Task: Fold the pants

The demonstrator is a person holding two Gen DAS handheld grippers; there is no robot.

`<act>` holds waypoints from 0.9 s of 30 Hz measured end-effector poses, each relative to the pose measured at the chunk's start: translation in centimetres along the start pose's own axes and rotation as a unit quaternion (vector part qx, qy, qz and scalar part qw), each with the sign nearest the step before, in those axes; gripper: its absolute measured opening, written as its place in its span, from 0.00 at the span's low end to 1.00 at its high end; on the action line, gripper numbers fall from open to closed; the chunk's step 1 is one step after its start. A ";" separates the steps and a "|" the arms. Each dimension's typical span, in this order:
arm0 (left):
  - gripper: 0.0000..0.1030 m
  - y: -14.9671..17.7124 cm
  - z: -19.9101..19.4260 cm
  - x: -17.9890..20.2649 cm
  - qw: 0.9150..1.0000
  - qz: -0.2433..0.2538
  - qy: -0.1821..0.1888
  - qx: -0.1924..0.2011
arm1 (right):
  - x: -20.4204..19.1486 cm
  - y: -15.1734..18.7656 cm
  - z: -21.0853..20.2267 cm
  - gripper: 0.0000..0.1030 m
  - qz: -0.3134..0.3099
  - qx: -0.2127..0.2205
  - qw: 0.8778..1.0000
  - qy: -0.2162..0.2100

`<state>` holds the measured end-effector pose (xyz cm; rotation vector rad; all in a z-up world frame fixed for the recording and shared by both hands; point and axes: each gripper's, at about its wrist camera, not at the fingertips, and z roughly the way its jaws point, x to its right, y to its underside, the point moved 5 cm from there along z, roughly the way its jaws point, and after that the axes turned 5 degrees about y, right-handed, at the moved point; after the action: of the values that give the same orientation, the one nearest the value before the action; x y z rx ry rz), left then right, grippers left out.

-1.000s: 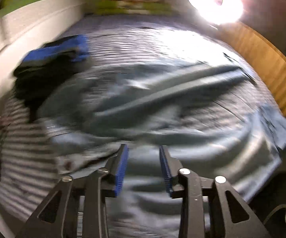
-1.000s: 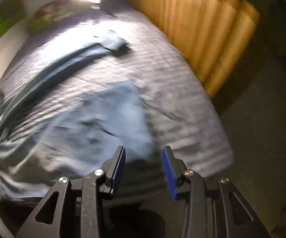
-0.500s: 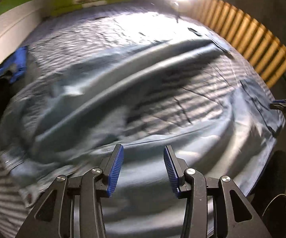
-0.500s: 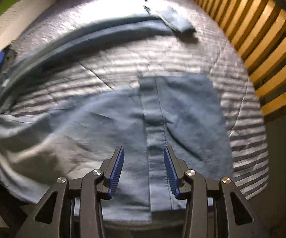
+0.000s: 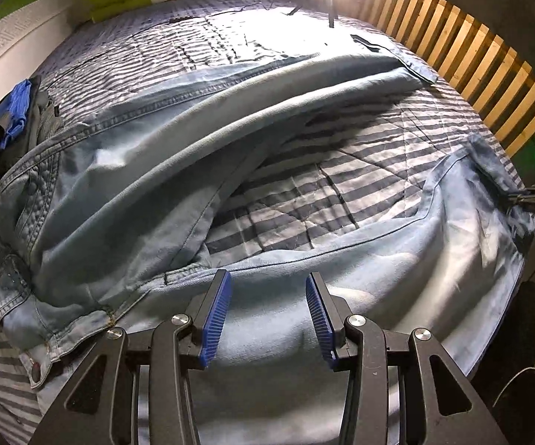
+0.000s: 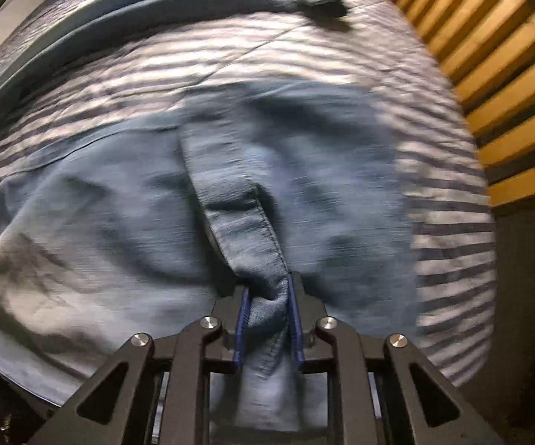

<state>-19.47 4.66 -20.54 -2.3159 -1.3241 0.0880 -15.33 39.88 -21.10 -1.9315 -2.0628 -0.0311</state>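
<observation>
Closing on a bunched hem of the pants (image 6: 263,259), the right gripper (image 6: 267,319) readies a fold while the left gripper (image 5: 267,315) hovers released.

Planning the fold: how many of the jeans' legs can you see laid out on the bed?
2. One leg runs across the far side of the striped bedspread; the near leg lies along the front edge, its hem bunched between the closing right gripper.
</observation>
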 end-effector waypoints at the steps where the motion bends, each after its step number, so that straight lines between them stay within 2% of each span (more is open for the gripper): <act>1: 0.44 0.0 -0.3 -0.3 1.000 -0.001 0.000 0.002 | 1.4 0.1 -0.7 0.15 0.013 0.009 1.000 0.008; 3: 0.44 -0.2 -0.7 -0.8 1.000 -0.008 0.000 0.009 | 5.4 0.4 -2.3 0.15 0.054 0.025 0.998 0.032; 4: 0.44 -0.3 -0.9 -1.2 1.000 -0.012 0.001 0.012 | 7.6 0.6 -3.0 0.15 0.073 0.030 0.995 0.059; 5: 0.44 -0.5 -1.1 -1.5 1.000 -0.015 -0.001 0.015 | 10.2 0.8 -3.8 0.16 0.090 0.032 0.989 0.112; 6: 0.44 -0.6 -1.4 -2.0 1.000 -0.020 -0.004 0.020 | 12.1 0.7 -4.5 0.21 0.101 0.033 0.981 0.161; 7: 0.44 -0.8 -1.8 -2.5 0.999 -0.025 -0.005 0.026 | 13.8 0.8 -5.3 0.24 0.106 0.038 0.975 0.193; 8: 0.44 -0.9 -2.4 -3.1 0.999 -0.034 -0.007 0.035 | 15.1 0.9 -6.5 0.27 0.112 0.048 0.971 0.206; 10: 0.44 -1.2 -3.7 -4.2 0.997 -0.057 -0.006 0.054 | 15.4 0.6 -8.4 0.30 0.119 0.074 0.973 0.184; 13: 0.44 -1.0 -7.6 -5.8 0.989 -0.102 -0.001 0.105 | 12.7 -0.6 -10.8 0.31 0.084 0.117 0.981 0.130; 15: 0.44 -0.7 -11.1 -6.4 0.983 -0.119 0.001 0.139 | 9.3 -1.5 -12.2 0.31 0.052 0.141 0.986 0.072; 17: 0.44 -0.9 -14.7 -6.5 0.979 -0.119 0.003 0.165 | 5.1 -2.7 -13.8 0.31 0.025 0.177 0.984 0.001; 19: 0.44 -1.8 -19.0 -6.1 0.976 -0.095 -0.010 0.196 | 1.4 -4.3 -14.8 0.31 -0.020 0.210 0.977 -0.042; 20: 0.44 -2.8 -21.3 -5.6 0.975 -0.076 -0.016 0.210 | -0.1 -4.8 -15.2 0.31 -0.043 0.222 0.973 -0.047; 22: 0.51 -4.6 -24.0 -4.6 0.974 -0.039 -0.017 0.221 | -3.6 -6.4 -15.7 0.31 -0.102 0.241 0.964 -0.044; 23: 0.63 -5.9 -24.6 -3.6 0.975 -0.004 -0.014 0.221 | -5.5 -7.0 -15.6 0.31 -0.133 0.244 0.960 -0.043; 24: 0.74 -6.8 -24.4 -2.8 0.977 0.025 -0.007 0.212 | -7.1 -7.4 -15.1 0.31 -0.158 0.238 0.957 -0.046; 25: 0.75 -7.6 -23.5 -2.0 0.979 0.052 -0.001 0.197 | -8.7 -7.8 -14.4 0.31 -0.183 0.229 0.955 -0.050; 27: 0.74 -8.6 -19.2 -0.7 0.987 0.085 -0.005 0.139 | -11.3 -8.7 -11.9 0.31 -0.232 0.203 0.950 -0.057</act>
<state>-21.34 0.76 0.06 -2.1849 -1.0413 0.3180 -20.90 25.39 -10.77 -1.2094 -2.3297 0.3763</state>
